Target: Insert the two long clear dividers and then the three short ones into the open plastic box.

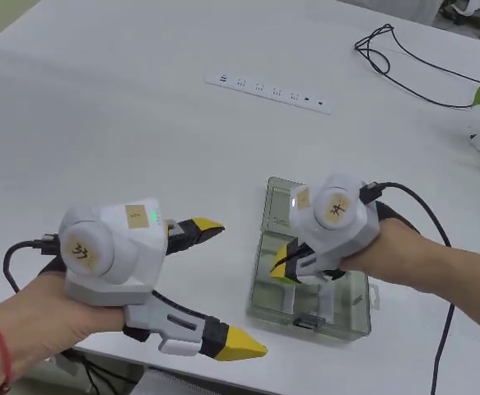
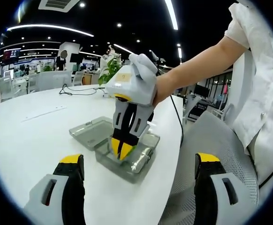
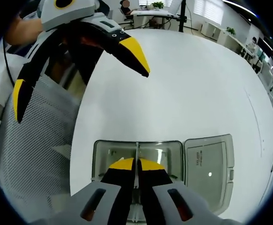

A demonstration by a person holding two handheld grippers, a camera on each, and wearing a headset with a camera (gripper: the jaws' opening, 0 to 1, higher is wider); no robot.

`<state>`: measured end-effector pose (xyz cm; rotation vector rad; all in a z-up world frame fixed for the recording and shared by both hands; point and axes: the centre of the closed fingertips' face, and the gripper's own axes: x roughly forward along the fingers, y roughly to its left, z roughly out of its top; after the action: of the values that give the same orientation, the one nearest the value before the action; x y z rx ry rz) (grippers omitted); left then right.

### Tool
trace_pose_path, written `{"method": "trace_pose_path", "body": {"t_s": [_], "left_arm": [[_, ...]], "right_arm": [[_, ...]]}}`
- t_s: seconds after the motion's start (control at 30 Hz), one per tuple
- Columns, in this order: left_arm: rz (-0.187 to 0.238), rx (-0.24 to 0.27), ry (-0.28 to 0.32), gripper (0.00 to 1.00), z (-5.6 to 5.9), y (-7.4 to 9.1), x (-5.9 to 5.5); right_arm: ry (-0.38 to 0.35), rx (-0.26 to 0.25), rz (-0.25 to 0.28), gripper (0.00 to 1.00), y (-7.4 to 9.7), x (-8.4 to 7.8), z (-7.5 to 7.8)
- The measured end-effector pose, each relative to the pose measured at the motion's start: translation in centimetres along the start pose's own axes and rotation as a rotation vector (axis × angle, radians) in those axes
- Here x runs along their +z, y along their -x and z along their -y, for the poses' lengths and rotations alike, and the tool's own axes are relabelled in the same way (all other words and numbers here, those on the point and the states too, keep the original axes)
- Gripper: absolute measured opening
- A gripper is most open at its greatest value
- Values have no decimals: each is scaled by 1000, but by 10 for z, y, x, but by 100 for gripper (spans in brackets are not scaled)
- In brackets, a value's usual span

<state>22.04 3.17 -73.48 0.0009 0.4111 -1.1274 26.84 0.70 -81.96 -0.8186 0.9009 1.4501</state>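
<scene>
Jaws of the right gripper (image 3: pixel 136 164) are pinched nearly closed on a thin clear divider (image 3: pixel 137 147), held upright inside the open plastic box (image 3: pixel 99 154) (lid (image 3: pixel 210 161) laid flat beside it). The box is placed near right on the white table (image 1: pixel 141 99). The left gripper (image 1: pixel 227 285) is held wide open, empty, just left of the box. A power strip (image 1: pixel 268 90) is seen far off.

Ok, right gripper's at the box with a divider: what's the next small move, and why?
Probably press the right gripper straight down to seat the clear divider. The jaws are shut on the upright divider, which stands inside the open box; whether it is fully seated cannot be told.
</scene>
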Motion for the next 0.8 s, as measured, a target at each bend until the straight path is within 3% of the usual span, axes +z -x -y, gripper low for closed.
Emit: {"method": "trace_pose_path", "body": {"t_s": [0.43, 0.8], "left_arm": [[-8, -3, -9, 100, -1, -1, 2], [-23, -5, -19, 100, 0, -1, 3]], "right_arm": [[-81, -30, 119, 12, 28, 14, 4], [-135, -59, 206, 18, 60, 15, 3]]}}
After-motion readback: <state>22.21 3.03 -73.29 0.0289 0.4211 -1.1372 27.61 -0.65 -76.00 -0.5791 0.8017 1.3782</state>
